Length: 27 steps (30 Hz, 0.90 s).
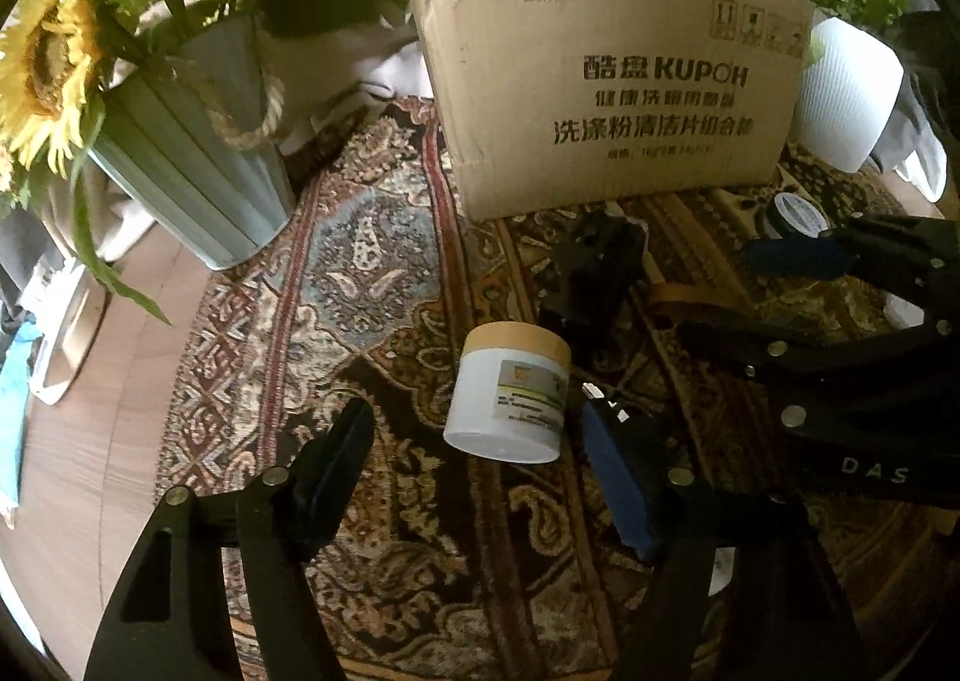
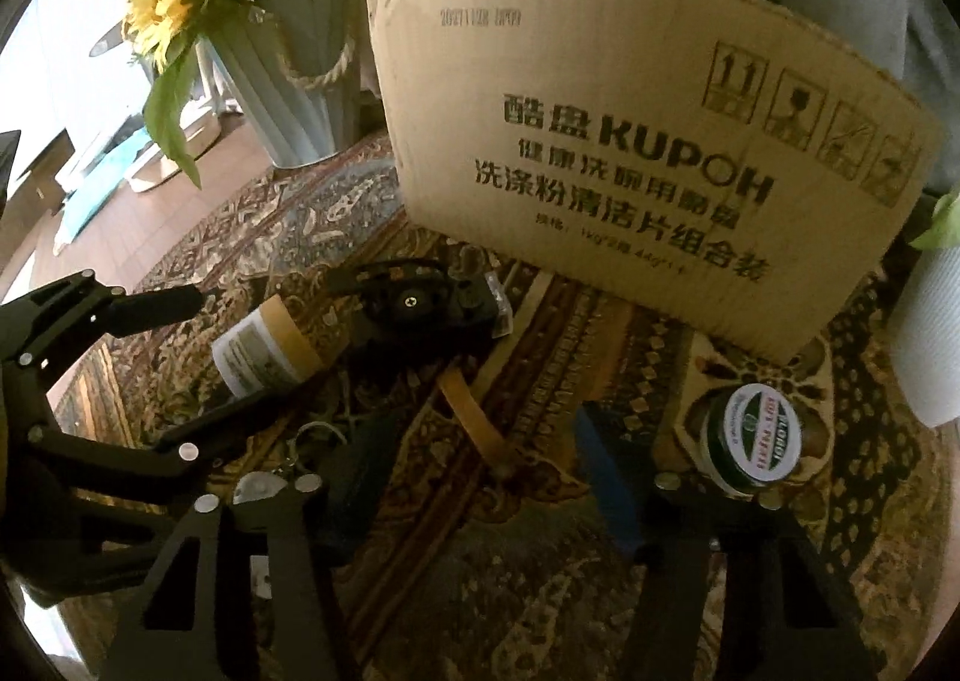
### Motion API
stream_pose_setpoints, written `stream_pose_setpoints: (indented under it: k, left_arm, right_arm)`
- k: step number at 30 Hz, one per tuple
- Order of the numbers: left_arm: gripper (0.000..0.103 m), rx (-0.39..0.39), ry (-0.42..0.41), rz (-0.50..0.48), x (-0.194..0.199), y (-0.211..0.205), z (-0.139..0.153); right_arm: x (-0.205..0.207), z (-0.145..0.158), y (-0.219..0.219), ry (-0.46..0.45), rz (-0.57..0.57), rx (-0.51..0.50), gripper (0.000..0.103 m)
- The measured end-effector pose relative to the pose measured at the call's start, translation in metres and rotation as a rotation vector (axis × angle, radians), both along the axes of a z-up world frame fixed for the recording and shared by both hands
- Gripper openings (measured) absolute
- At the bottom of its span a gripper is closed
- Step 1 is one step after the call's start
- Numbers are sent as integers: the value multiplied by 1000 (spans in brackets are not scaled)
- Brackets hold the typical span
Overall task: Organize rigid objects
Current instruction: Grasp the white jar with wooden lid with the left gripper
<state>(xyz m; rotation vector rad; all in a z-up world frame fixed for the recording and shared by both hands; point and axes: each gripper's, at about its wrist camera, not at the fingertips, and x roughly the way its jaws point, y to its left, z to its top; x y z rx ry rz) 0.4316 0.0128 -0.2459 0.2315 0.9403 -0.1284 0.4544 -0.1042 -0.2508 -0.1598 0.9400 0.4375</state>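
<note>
- two hand-held grippers hang over a patterned rug (image 1: 372,273) strewn with small items, a tall cardboard box (image 1: 606,81) standing at the far side as the likely place to put them
- the left gripper (image 1: 480,465) has its jaws apart, a white jar (image 1: 510,393) with a tan lid lying tilted on the rug just ahead of its fingertips and between their lines; the pads do not press on it
- the right gripper (image 2: 474,477) is also parted and holds nothing; a tan strap (image 2: 480,417) lies between its fingers, and a small green-lidded pot (image 2: 759,432) sits just outside its blue finger
- a black tool (image 2: 414,303) rests between the jar and the box; what kind of tool cannot be told
- risk: the jar lies on its side and looks free to roll; a jaw that meets it off-centre would likely nudge it away rather than catch it
- risk: the two grippers work near each other, so a hurried reach could knock one into the other
- risk: the right finger's outer side is near the green pot and could shove it while closing on the strap
- a bucket of sunflowers (image 1: 198,153) and a white ribbed pot (image 1: 852,93) flank the box; a wide swing toward it could tip either
</note>
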Motion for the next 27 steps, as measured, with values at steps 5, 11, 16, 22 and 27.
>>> stream_pose_setpoints:
  k: [5, 11, 16, 22, 27]
  left_arm:
    - [67, -47, 23, 1, 5, 1, -4]
    - [58, -87, 57, 5, 11, 2, -12]
    - [48, -126, 68, 0, 15, 2, -14]
    - [43, -152, 57, 10, 17, 3, -15]
    - [42, -176, 59, 20, 13, 4, -12]
  right_arm:
    - [7, -7, 2, 21, 19, 5, 50]
    - [9, -14, 7, 34, 41, -3, 37]
    - [8, -15, 11, 35, 60, -15, 25]
    - [8, -15, 15, 42, 75, -27, 16]
    - [8, -11, 11, 59, 58, 19, 13]
